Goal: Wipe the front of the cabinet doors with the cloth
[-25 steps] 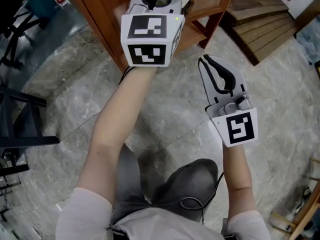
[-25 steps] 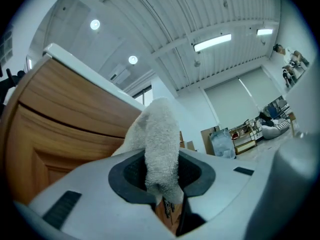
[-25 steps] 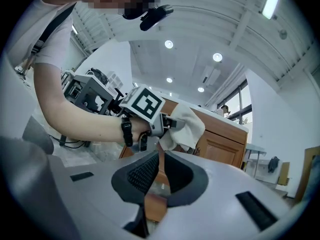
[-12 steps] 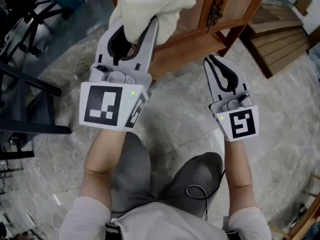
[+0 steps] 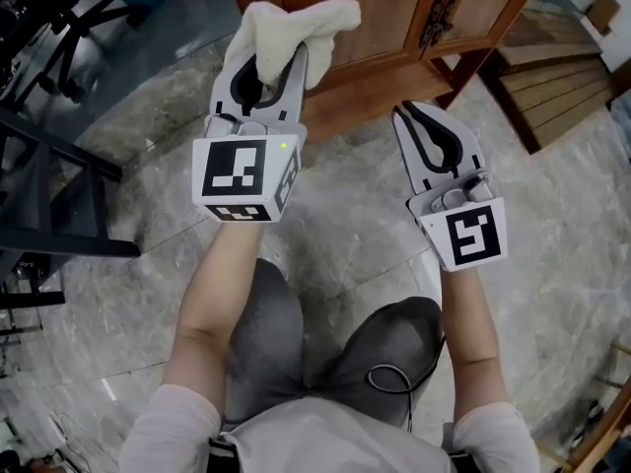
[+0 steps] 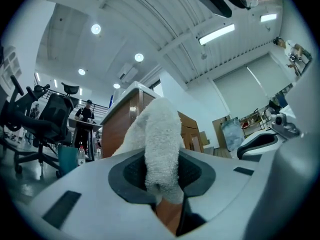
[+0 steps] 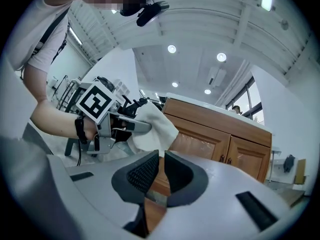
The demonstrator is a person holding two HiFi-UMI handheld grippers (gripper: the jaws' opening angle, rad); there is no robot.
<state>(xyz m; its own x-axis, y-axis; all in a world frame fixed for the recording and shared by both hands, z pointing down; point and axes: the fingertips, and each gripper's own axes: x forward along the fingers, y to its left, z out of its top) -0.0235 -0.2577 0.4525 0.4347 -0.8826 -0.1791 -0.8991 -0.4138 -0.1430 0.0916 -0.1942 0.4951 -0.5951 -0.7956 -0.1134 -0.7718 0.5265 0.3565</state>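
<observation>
Head view: clamped cloth in left gripper jaws, bunched ahead to wipe cabinet doors beyond; held right gripper jaws nearly together, empty.

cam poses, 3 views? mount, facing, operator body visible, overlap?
Head view: on the head, steeply down at floor and cabinet; shows forearms, lap, left gripper, right gripper.
Left gripper view: on that gripper, tilted up past its clamped cloth to cabinet and ceiling.
Right gripper view: on that gripper, facing the cabinet doors; shows torso, left forearm, left gripper.
Shared: cloth and cabinet, all three.
</observation>
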